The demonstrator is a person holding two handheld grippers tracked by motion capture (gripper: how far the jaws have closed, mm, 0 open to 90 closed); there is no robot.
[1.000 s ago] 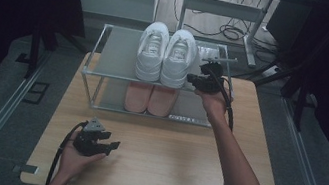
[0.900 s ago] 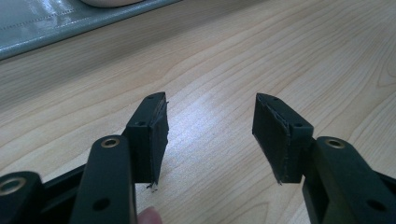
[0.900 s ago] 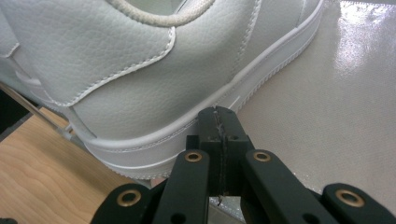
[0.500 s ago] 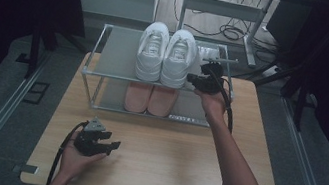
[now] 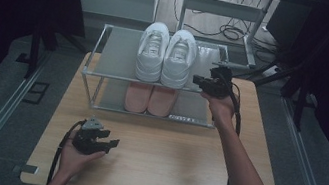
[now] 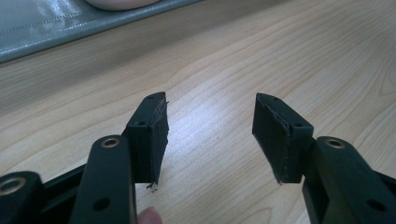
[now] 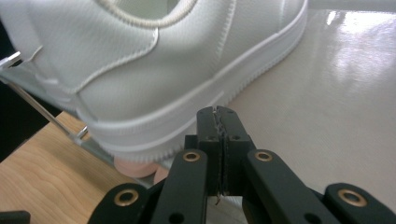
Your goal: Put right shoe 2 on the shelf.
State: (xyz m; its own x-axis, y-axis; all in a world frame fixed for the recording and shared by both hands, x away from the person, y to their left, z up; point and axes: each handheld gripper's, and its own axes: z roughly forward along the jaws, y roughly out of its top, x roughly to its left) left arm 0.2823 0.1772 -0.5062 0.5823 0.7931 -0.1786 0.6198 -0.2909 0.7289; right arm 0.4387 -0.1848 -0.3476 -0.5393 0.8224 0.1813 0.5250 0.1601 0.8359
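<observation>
Your right tool point(image 5: 201, 81) sits at the right side of the white sneakers point(image 5: 166, 55), level with the heel of the nearer shoe, and the right gripper view shows its two black jaws pressed flat together with nothing between them, their tips just short of the ribbed white sole point(image 7: 196, 109). Clenched like that, the tool reads less as a grasper than as a blunt pusher, so my guess is that you mean to nudge the shoe sideways or square it against its mate, not lift it. The pair stands side by side on the top tier of the shoe rack point(image 5: 117, 57), toes pointing away from you and heels near the front rail, and the two shoes look to be touching along their inner edges. That placement leaves the left part of the tier bare. Beneath them, on the lower tier, a pink pair point(image 5: 149, 99) sits almost directly under the white one, with its heels showing at the front. Your left tool point(image 5: 112, 143) rests low over the wooden counter point(image 5: 181, 161), well apart from the rack, and the left gripper view shows its jaws spread wide over bare wood grain, holding nothing. Kept there, it stays out of the way while the right hand works, and it is ready to come in if the shoe needs steadying.
</observation>
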